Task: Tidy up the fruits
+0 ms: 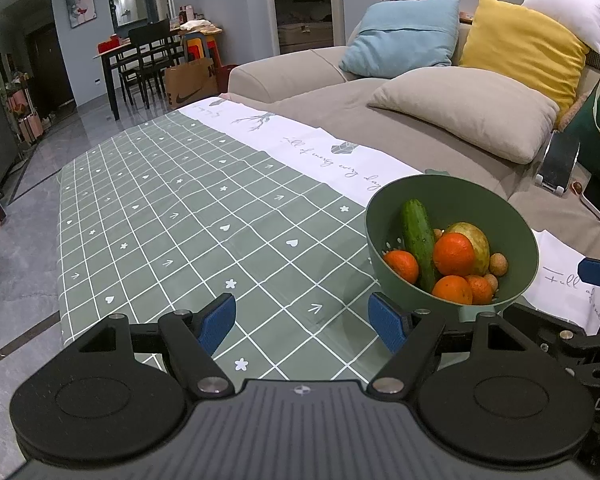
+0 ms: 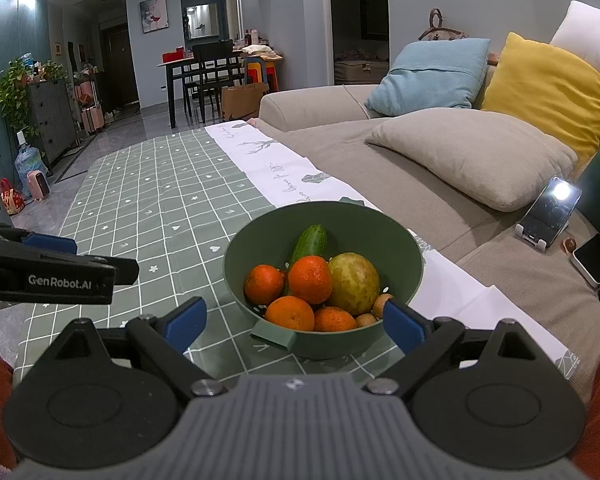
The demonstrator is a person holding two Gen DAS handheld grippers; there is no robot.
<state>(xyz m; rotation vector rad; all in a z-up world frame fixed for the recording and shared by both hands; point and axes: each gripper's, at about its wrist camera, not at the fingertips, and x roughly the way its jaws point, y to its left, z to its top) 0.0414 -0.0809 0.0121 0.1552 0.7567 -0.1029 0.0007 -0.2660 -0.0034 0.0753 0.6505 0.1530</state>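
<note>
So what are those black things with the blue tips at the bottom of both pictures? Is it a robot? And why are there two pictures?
It isn't a robot. A person holds one grabbing tool in each hand, and each tool carries a camera looking out along its two blue-tipped fingers. One picture comes from the left gripper, the other from the right gripper. Both are open and hold nothing.

In front of them a green bowl stands on a table with a green checked tablecloth. In the bowl lie four oranges, a cucumber, a yellow-green round fruit and some small brown ones. The right gripper faces the bowl directly; from the left one the bowl sits off to the right. Behind is a sofa with cushions.
</note>
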